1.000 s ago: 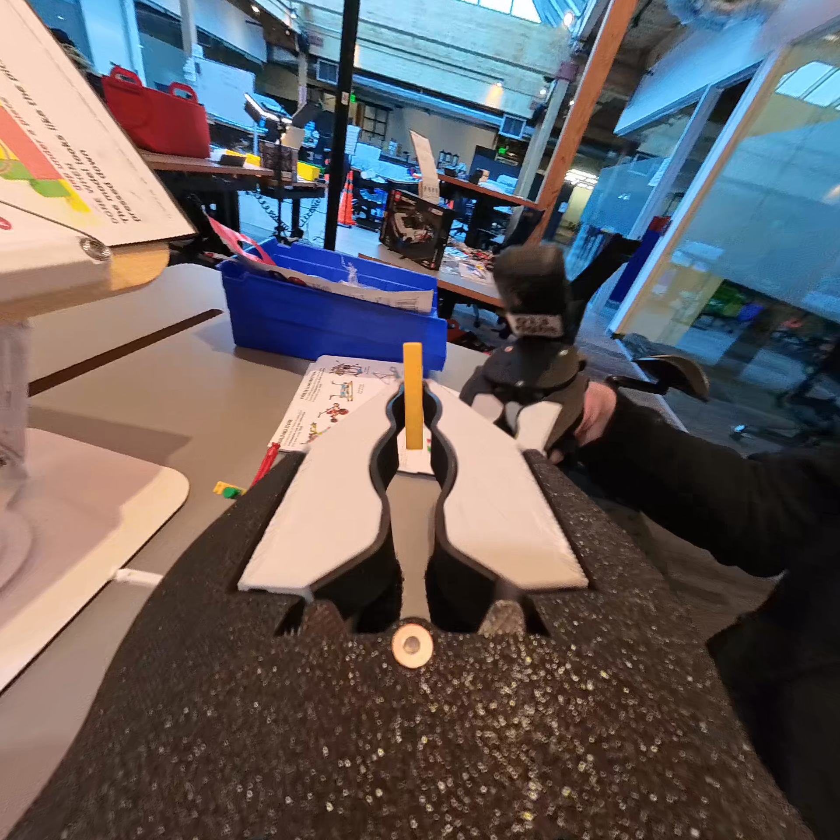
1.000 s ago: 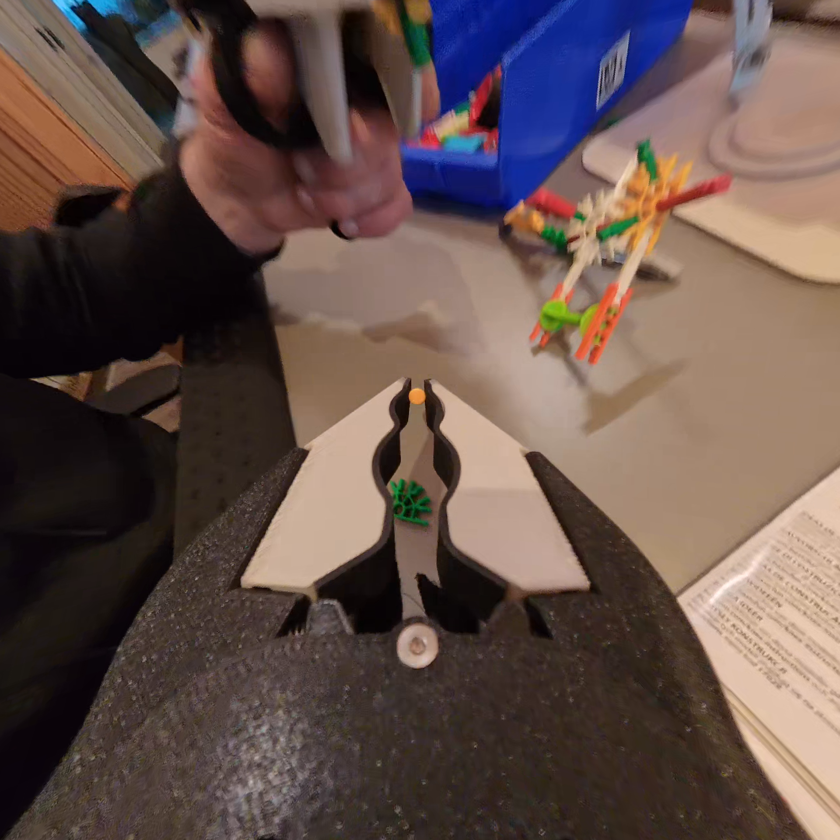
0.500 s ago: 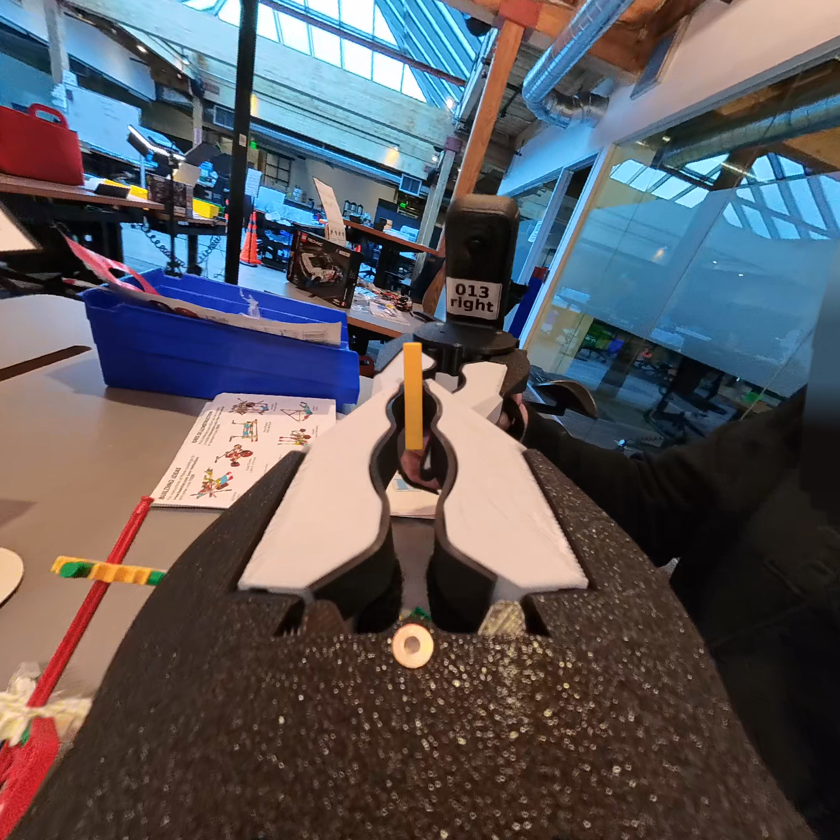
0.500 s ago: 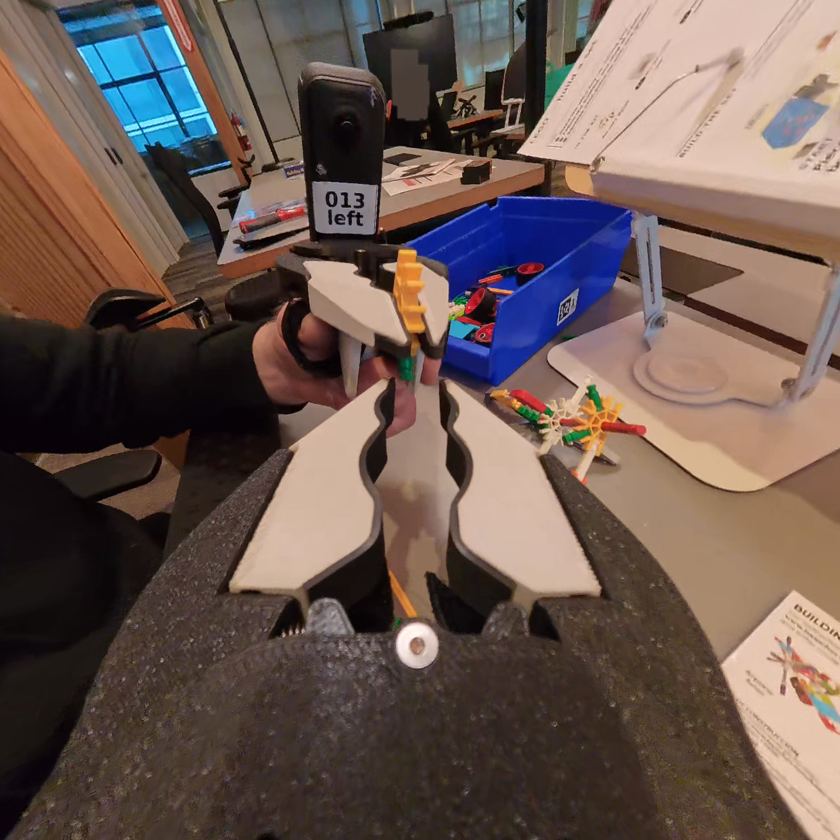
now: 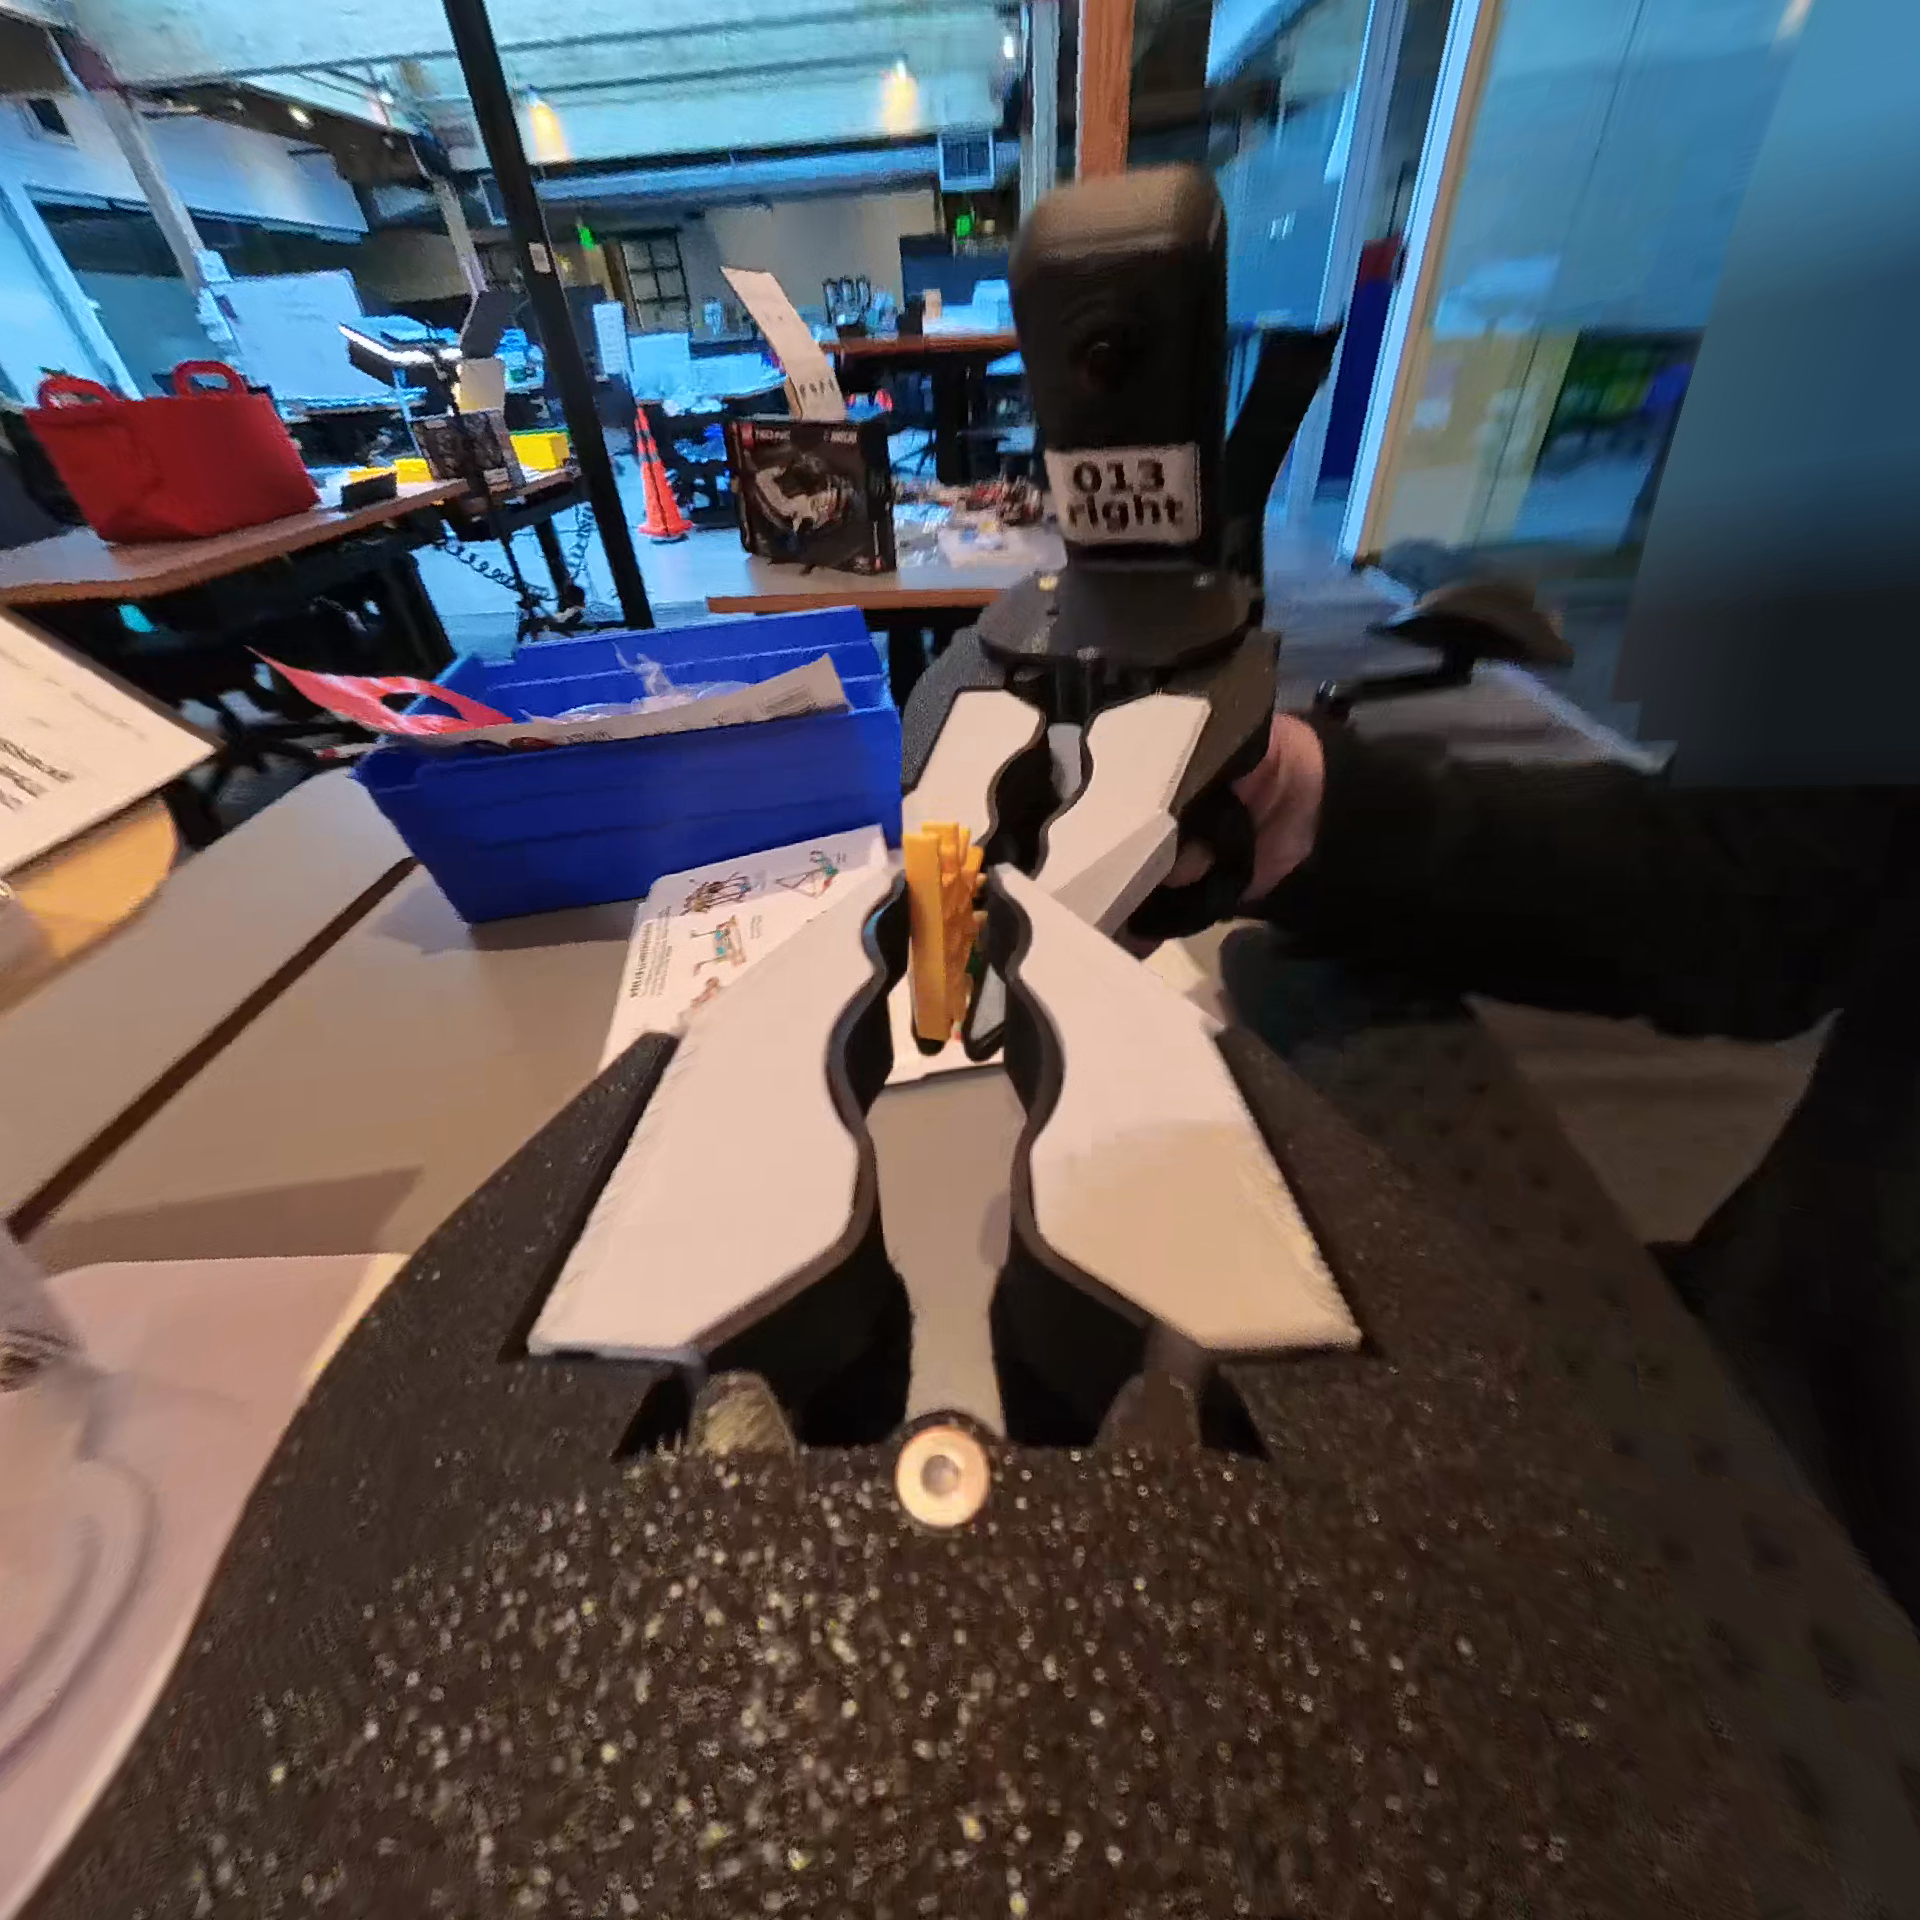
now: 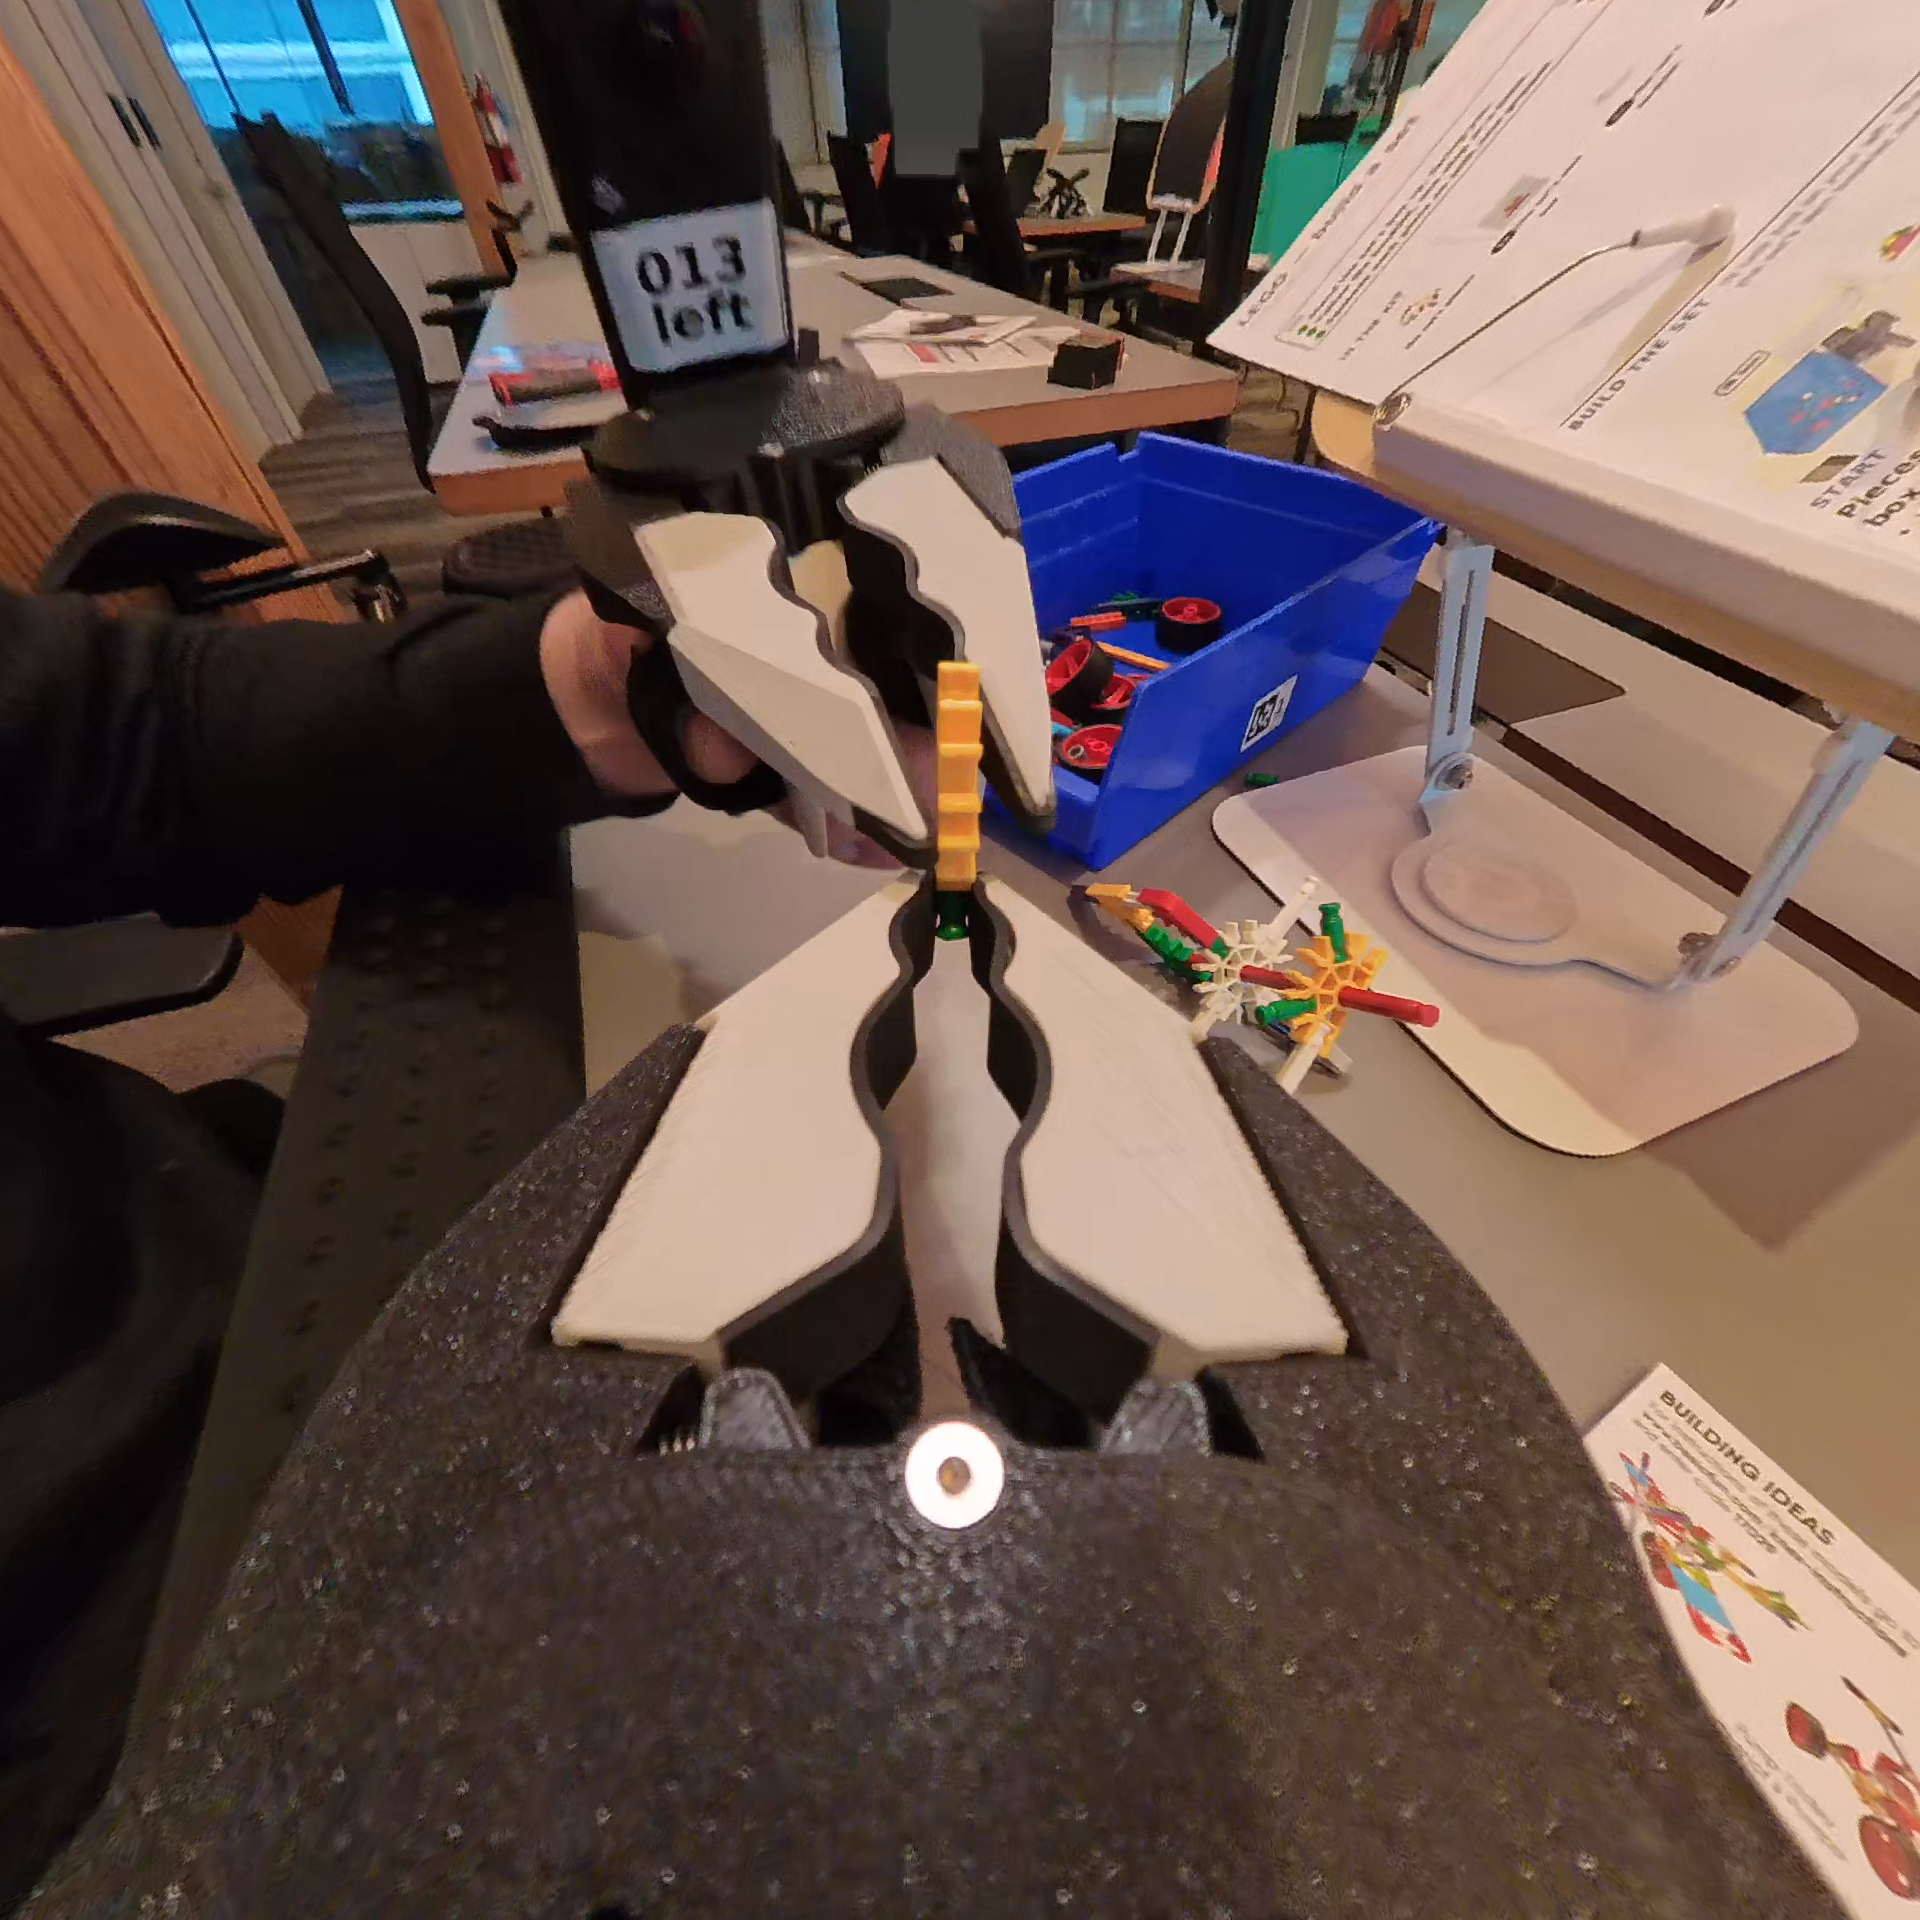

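Two grippers meet tip to tip above the grey table, and both are mine. My left gripper has its fingers pressed together on the flat faces of a yellow toothed connector, which stands upright and edge-on between them; held that way, its toothed rim and lower end stay clear of the pads. From the right wrist view, the same connector hangs from the left gripper, with my left hand wrapped round the handle. My right gripper has its tips nearly closed, pinched on a small green piece that sits right at the connector's lower end, touching it. Whether the two pieces are locked together I cannot tell. Both tools are held off the surface, so the pair of parts is carried by the grip alone. Just to the right of my right gripper, a small build of red, green, white and orange rods and connectors lies on the table, untouched. Behind it a blue bin holds red wheels and loose parts, near enough for either hand. A white stand props an open instruction book at a tilt, its pages facing me, and a printed leaflet lies flat at the table's near right edge.
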Tool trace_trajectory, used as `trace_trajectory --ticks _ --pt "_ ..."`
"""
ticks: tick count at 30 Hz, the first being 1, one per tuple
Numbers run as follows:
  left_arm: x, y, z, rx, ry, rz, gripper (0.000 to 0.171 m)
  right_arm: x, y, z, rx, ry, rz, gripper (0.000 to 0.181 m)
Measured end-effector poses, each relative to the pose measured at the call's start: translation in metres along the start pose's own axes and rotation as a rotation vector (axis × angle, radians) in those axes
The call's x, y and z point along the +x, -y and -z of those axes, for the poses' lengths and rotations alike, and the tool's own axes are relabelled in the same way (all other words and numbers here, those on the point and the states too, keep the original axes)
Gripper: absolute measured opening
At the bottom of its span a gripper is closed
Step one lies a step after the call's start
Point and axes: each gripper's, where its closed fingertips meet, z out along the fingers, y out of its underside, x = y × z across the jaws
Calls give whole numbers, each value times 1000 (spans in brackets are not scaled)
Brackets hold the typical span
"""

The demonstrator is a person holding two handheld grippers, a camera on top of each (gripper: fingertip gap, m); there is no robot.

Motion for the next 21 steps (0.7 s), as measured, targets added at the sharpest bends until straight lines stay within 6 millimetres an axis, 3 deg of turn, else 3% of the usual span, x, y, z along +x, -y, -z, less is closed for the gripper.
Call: trace_trajectory --ticks 5,9,14,15,16,18,21 --pt "-4 -3 0 -68 114 -209 10 5 0 -2 0 -50 -30 3" --pt "-11 -3 -3 -111 292 -498 10 9 1 -2 31 -73 -97 4" --pt "-18 11 -2 -117 589 -901 9 13 12 -1 140 -42 -258 5" --pt "-20 13 -2 -130 656 -991 0 8 13 -5 151 -7 -292 0" --pt "-26 16 2 -164 731 -1103 2 3 9 -11 143 10 -307 1" --pt "-31 14 5 -182 729 -1086 2 0 5 -21 136 -8 -306 2" --pt "-32 12 4 -185 702 -1037 3 9 8 -18 144 -55 -270 3"
